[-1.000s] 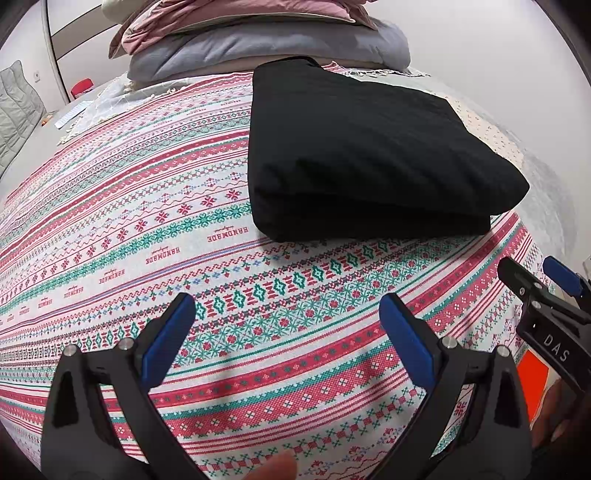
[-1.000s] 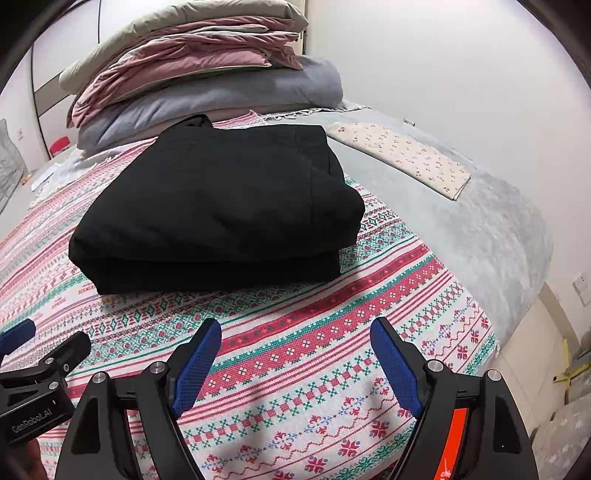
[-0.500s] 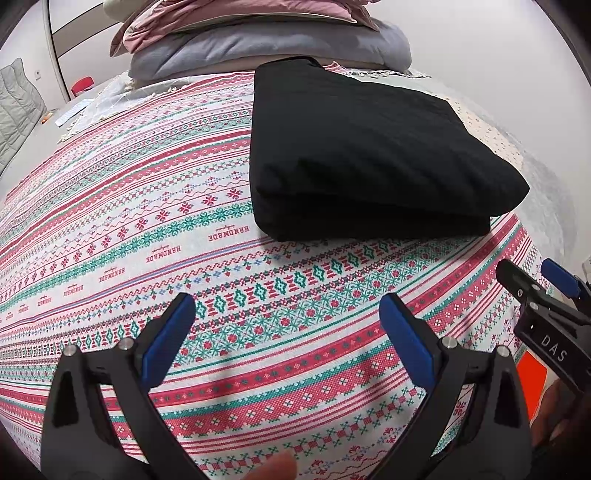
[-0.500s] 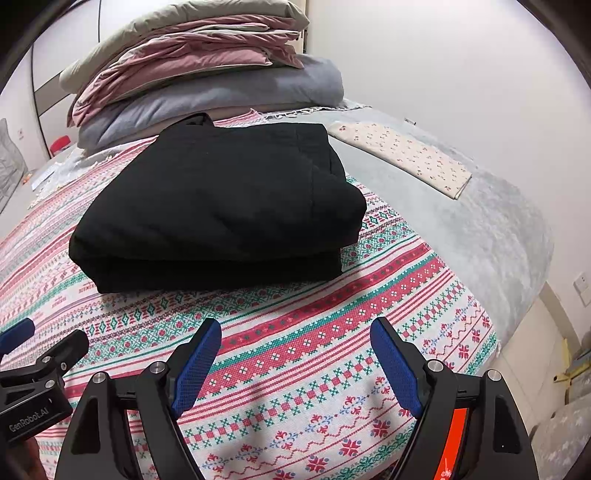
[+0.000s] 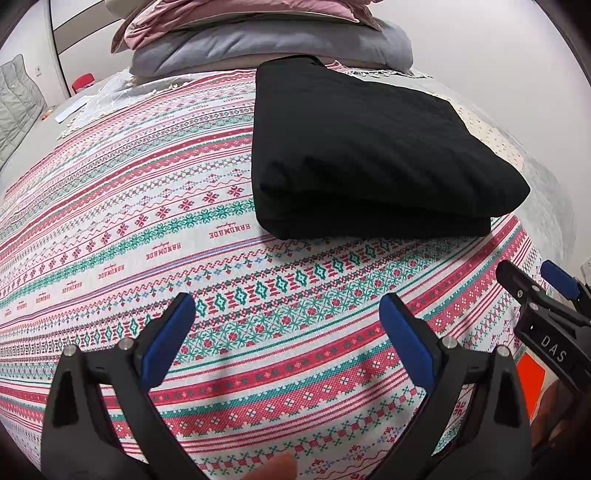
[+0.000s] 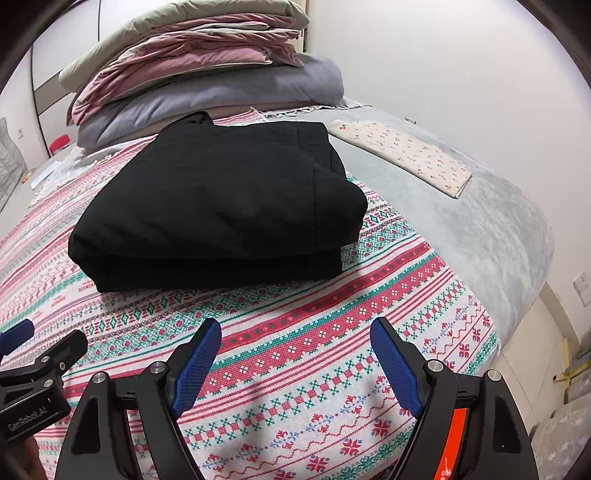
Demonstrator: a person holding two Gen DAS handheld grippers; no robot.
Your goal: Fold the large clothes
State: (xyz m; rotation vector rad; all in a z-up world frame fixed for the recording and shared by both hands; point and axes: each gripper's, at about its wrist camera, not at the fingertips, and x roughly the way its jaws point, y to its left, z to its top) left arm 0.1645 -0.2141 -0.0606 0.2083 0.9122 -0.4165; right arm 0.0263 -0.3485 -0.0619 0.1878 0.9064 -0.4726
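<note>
A black garment (image 5: 362, 147) (image 6: 218, 199) lies folded into a thick rectangle on the patterned red, green and white bedspread (image 5: 147, 229) (image 6: 332, 325). My left gripper (image 5: 286, 325) hovers open over the bedspread, a short way in front of the garment's near edge, with nothing between its blue pads. My right gripper (image 6: 291, 350) is also open and empty, in front of the garment's near right corner. Each gripper shows at the edge of the other's view: the right gripper (image 5: 535, 284) in the left wrist view, the left gripper (image 6: 40, 347) in the right wrist view.
A stack of folded pink, beige and grey bedding (image 6: 199, 74) (image 5: 266, 33) sits behind the garment at the head of the bed. A small floral cloth (image 6: 406, 155) lies on the grey blanket (image 6: 498, 236) to the right. A white wall runs along the bed's right side.
</note>
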